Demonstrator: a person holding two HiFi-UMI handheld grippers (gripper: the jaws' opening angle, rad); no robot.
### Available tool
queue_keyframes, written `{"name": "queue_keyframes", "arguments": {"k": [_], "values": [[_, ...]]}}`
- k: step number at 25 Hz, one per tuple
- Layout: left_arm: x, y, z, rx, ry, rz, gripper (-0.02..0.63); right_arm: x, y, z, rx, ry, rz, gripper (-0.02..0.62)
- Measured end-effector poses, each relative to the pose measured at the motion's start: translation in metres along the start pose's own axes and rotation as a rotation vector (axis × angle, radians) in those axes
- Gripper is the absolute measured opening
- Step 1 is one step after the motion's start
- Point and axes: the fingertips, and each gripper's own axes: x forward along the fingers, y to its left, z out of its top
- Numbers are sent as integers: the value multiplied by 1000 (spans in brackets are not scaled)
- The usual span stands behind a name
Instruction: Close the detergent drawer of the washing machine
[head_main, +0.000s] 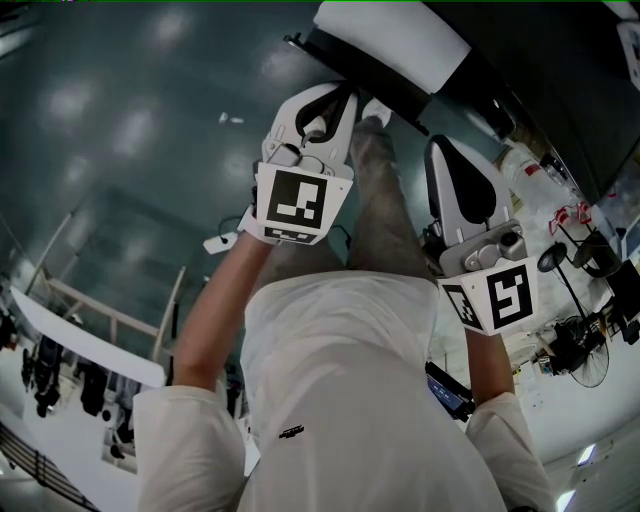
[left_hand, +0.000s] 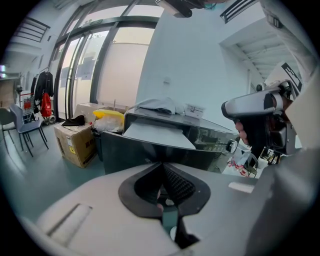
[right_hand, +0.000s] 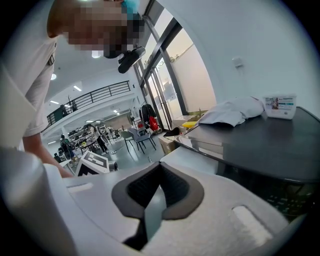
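The dark washing machine (left_hand: 150, 150) stands ahead of me, with its pale detergent drawer (left_hand: 157, 134) pulled out of the front. From the head view the drawer (head_main: 392, 38) shows as a white slab at the top, and my left gripper (head_main: 345, 102) is just below its edge, apart from it. My left gripper (left_hand: 162, 167) is shut on nothing. My right gripper (head_main: 446, 146) hangs to the right, beside the machine (right_hand: 270, 145). My right gripper (right_hand: 160, 167) is shut with nothing in it; the drawer (right_hand: 192, 156) lies just past its tip.
A white cloth (right_hand: 234, 111) and a small box (right_hand: 280, 106) lie on the machine's top. A cardboard box (left_hand: 75, 142) and a yellow item (left_hand: 109, 115) sit on the floor to the left. A cluttered table (head_main: 570, 250) with a fan (head_main: 585, 355) is at my right.
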Motion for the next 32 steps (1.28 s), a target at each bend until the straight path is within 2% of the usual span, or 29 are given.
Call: {"name": "queue_keyframes", "arguments": {"k": [12,26,32], "values": [[42,7,36,4,-41,15,20,-1,-22,6,35,4,-15,2],[82,21,66,1,-64,30,21,3,-40,5,66,25,-22,2],[83,22,68,4,-81,34,21,5,-45,5,77,32,-16,2]]}}
